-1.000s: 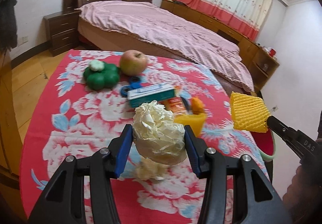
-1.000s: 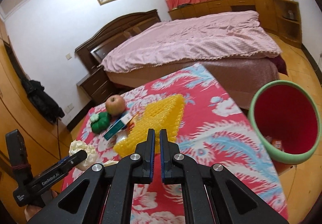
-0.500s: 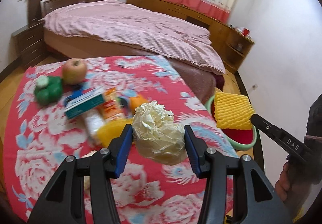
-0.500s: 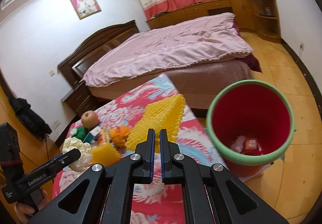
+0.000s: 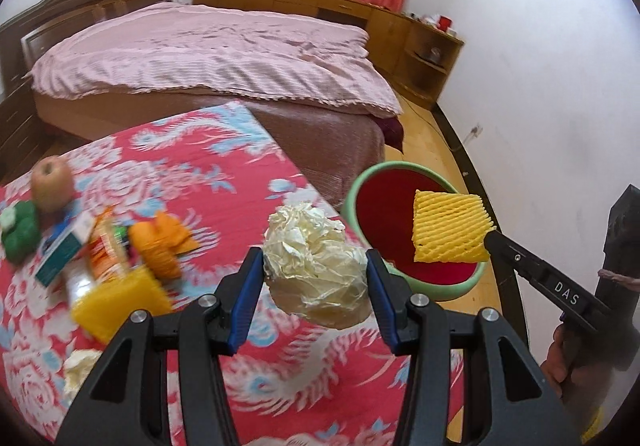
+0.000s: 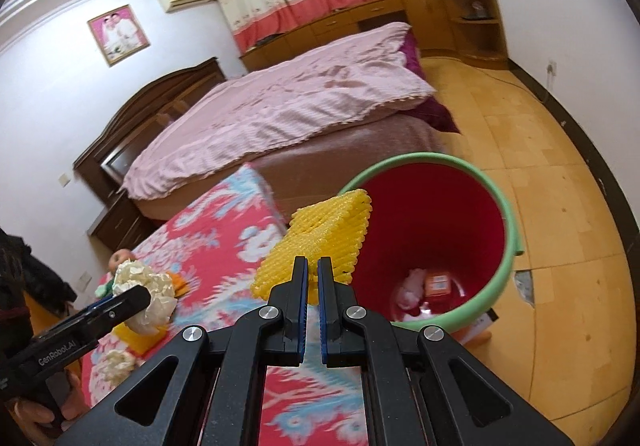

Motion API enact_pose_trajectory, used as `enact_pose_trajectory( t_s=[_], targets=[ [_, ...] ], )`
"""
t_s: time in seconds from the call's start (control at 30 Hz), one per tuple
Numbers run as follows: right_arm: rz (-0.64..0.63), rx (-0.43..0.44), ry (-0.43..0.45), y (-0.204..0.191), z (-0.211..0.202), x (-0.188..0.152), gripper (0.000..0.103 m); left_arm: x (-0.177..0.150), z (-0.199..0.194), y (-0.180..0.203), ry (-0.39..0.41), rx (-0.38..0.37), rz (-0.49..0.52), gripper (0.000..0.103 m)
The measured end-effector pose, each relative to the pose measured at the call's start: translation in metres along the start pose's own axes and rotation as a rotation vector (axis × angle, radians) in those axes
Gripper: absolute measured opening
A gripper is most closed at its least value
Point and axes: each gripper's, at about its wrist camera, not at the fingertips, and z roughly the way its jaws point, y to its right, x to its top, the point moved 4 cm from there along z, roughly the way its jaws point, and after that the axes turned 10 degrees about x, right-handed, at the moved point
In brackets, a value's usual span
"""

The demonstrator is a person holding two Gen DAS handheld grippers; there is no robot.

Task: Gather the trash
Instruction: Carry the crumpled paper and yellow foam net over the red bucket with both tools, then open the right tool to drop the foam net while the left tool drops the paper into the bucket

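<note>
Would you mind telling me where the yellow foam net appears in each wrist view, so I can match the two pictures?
Left wrist view: the yellow foam net is at right of centre, pinched by the right gripper, in front of the bin's opening.
Right wrist view: the net sits at centre, just beyond the fingertips.
Shared landmark: the green-rimmed red bin.

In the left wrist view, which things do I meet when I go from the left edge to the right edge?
Green toy → apple → box → orange peel → paper ball → yellow foam net → right gripper
</note>
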Motion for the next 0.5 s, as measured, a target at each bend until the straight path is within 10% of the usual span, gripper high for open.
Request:
enact_pose_trajectory(
  t_s=[0.5],
  targets=[
    [0.091,-0.107,-0.043,0.076,0.015,-0.006,0.006,0.009,0.067,0.086,-0.062,-0.106,0.114,0.051]
  ],
)
